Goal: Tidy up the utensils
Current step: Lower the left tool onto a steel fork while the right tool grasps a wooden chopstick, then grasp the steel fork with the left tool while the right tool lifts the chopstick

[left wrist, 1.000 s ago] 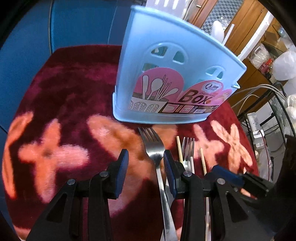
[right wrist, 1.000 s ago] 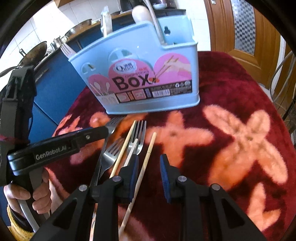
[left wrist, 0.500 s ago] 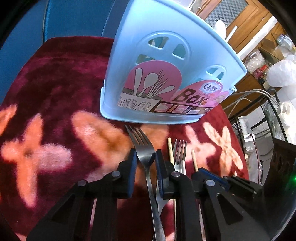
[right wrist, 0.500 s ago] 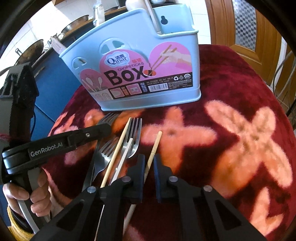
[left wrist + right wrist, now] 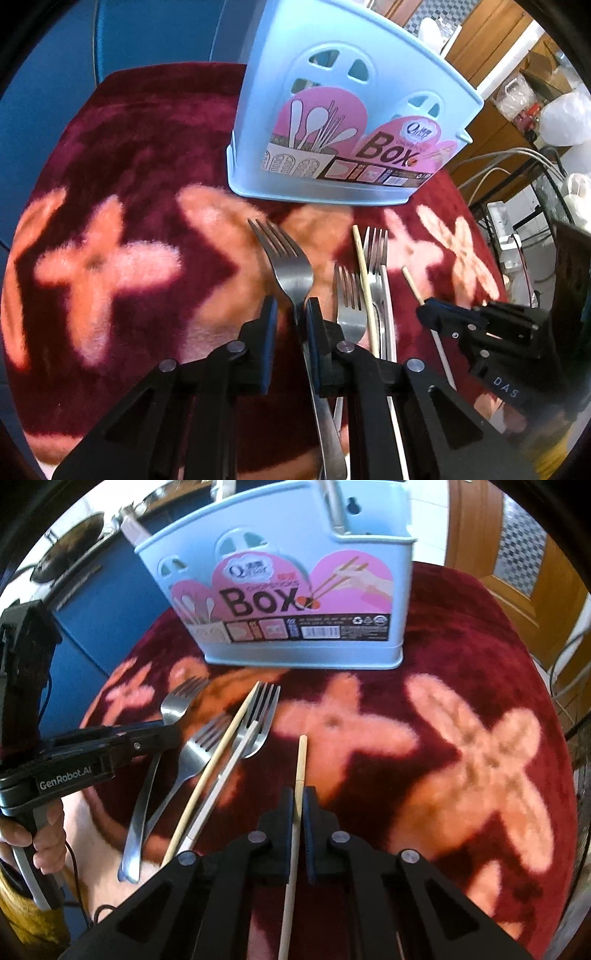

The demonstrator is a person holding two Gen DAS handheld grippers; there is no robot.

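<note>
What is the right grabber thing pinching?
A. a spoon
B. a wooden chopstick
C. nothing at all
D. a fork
B. In the right wrist view, the right hand-held gripper has its fingers closed on a wooden chopstick lying on the red rug by itself, apart from the forks.

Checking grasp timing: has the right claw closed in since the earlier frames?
Yes. The right claw narrowed onto the wooden chopstick, nearer the blue utensil box.
</note>
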